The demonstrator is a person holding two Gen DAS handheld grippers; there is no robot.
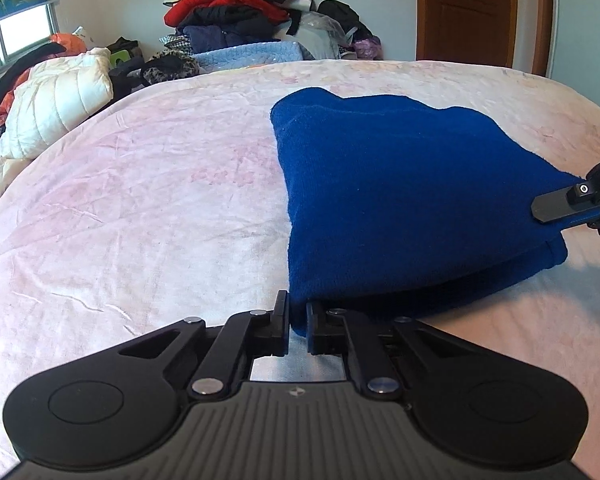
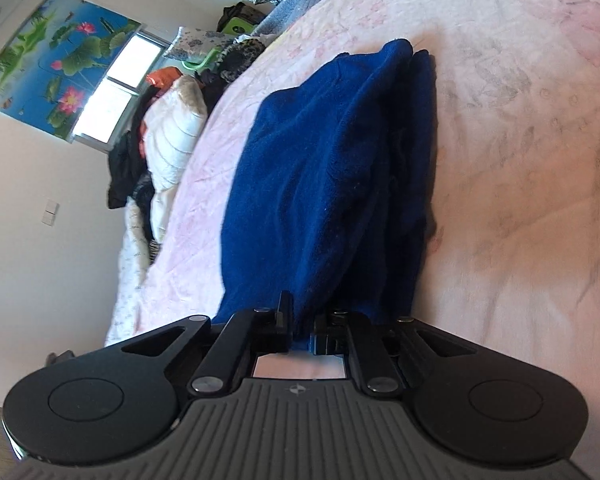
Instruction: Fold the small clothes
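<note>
A bed (image 1: 140, 200) under a crinkled, pale pink floral cover carries a fuzzy blue garment (image 1: 400, 184), folded in thick layers, seemingly fleece; the left tool (image 1: 298, 320) pinches its near corner; the right tool (image 2: 302, 326) clamps another edge, lifting it slightly.

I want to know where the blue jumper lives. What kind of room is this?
Most likely a bedroom. The blue garment lies on a wide bed with a pink cover, clothes are heaped in a pile against the far wall, and a wooden door stands in the corner.
</note>
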